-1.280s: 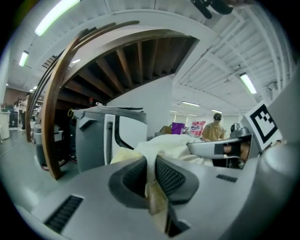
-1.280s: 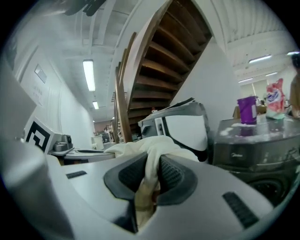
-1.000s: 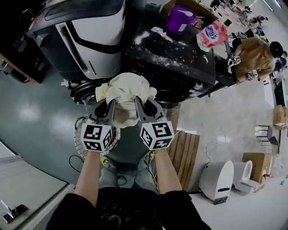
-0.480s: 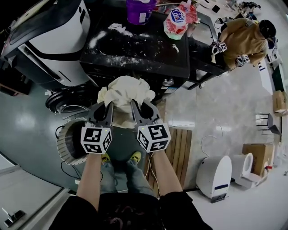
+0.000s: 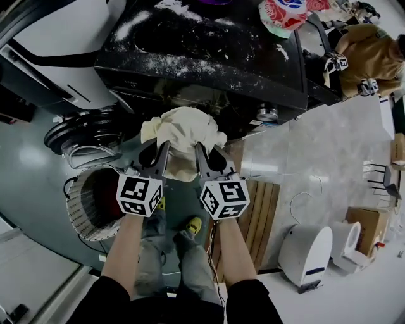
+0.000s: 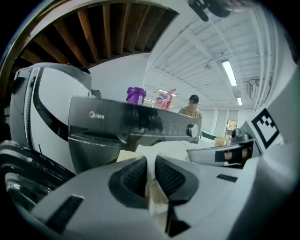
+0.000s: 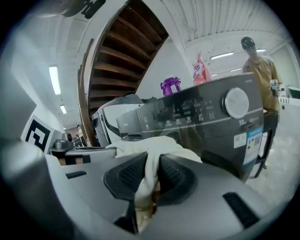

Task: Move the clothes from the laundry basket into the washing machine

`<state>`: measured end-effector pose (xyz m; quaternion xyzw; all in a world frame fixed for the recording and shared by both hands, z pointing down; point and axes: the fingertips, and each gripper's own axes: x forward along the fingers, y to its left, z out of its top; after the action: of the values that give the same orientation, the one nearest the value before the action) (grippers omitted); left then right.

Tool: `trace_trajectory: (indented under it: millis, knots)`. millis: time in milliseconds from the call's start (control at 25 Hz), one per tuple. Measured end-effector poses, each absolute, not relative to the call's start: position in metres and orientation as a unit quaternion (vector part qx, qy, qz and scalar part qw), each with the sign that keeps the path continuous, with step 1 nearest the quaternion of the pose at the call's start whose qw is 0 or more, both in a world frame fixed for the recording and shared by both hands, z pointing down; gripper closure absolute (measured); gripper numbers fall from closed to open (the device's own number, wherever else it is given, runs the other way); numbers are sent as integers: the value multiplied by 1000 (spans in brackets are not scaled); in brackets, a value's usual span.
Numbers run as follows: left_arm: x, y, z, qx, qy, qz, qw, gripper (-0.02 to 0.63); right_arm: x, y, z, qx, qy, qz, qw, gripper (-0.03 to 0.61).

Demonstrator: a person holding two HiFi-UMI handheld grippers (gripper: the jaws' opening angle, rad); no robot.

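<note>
A cream cloth [image 5: 183,134] hangs bunched in front of the dark washing machine [image 5: 209,57], just below its control panel. My left gripper [image 5: 159,150] is shut on the cloth's left side and my right gripper [image 5: 204,153] on its right side. In the left gripper view the cloth [image 6: 166,149] is pinched between the ribbed pads [image 6: 133,176], with the machine's front [image 6: 112,124] close ahead. The right gripper view shows cloth [image 7: 152,146] squeezed between its pads [image 7: 171,176] before the machine's dial panel [image 7: 211,115]. The round laundry basket [image 5: 81,218] stands on the floor at lower left.
The round door [image 5: 79,136] hangs open left of the cloth. A white machine [image 5: 50,44] stands at the left. A purple jug [image 6: 136,95] and a detergent bag [image 5: 288,11] sit on top. A person [image 5: 373,54] stands at far right. A wooden pallet [image 5: 259,218] lies right.
Both grippers have sunk with the cream cloth and moved closer to the dark machine's front. The laundry basket has come into view at the lower left.
</note>
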<state>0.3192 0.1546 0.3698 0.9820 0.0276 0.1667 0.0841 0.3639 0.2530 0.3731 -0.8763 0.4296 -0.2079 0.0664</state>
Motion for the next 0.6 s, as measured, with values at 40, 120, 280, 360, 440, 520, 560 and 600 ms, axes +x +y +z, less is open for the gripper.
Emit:
trace_trajectory:
  millis: [40,120,280,360,440,520,560,600]
  knots:
    - [324,151,387,982,29,166,87,571,368,250,390,-877,427,-210,66,520]
    - [334,145,421,982,30,164,90,571,377,245,424,-879,421,-213,67,520]
    - [364,135,479,985,34,149,85,571,405,236,481,-886,412,-201,70,520]
    - [380,133,503,987,37,138,78,571,419,233,505,-890,408,-193,69,520]
    - [396,133,528,988,41,129,75,571,435,230,530,-893,403,-186,69,520]
    - [415,130,552,989,44,116,78,571,453,228,553,-898,398,-176,67,520]
    - [426,128,561,990,45,106,80,571,463,226,564,-901,395,-169,64,520]
    - [436,126,569,991,46,96,79,571,473,225,573,-903,393,-162,60,520]
